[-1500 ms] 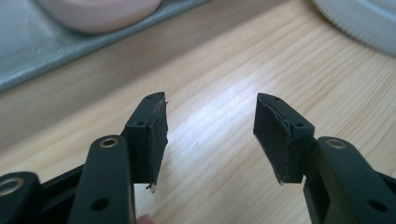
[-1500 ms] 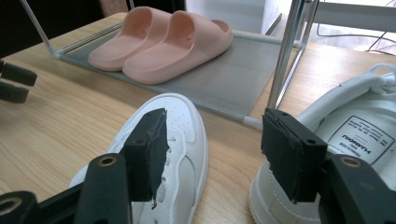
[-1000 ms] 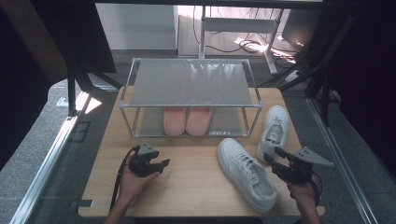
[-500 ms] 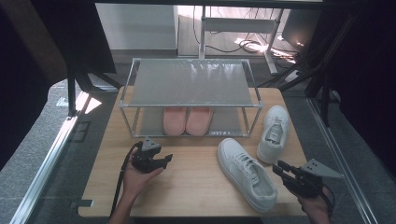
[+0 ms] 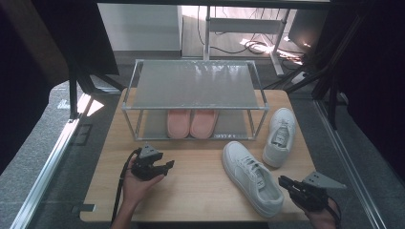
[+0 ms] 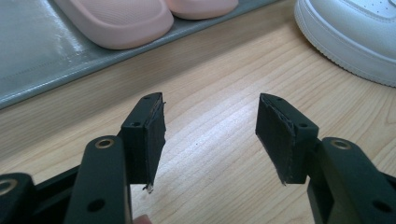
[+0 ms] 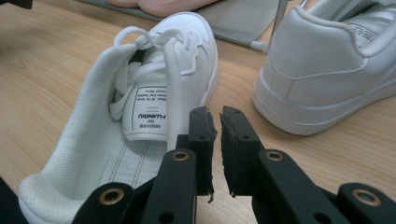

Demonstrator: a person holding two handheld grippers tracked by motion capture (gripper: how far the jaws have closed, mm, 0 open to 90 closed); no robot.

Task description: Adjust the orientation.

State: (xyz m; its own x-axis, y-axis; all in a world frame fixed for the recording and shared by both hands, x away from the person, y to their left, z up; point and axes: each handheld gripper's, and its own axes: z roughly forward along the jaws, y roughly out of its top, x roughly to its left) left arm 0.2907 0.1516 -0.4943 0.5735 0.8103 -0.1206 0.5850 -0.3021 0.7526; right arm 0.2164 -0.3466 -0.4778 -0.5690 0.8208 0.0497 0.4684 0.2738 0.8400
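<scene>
Two white sneakers lie on the wooden table [image 5: 196, 191]. The nearer sneaker [image 5: 250, 176] points away at a slant; the other sneaker [image 5: 279, 136] lies beside the rack's right leg. My right gripper [image 5: 282, 182] hovers at the heel end of the nearer sneaker [image 7: 140, 93]. Its jaws have just been closing and now stand a thin slit apart, with nothing between them [image 7: 217, 116]. The second sneaker's heel [image 7: 322, 70] is ahead on the right. My left gripper [image 5: 168, 166] rests low at the table's left, open and empty [image 6: 210, 135].
A metal-framed shoe rack [image 5: 196, 83] stands at the back of the table, with a pair of pink slippers [image 5: 192, 123] on its lower shelf [image 6: 42, 65]. Bare wood stretches between the two grippers.
My right gripper drew back toward the near table edge, behind the sneaker's heel, and its jaws narrowed from wide apart to a slit. The left gripper shifted only slightly.
</scene>
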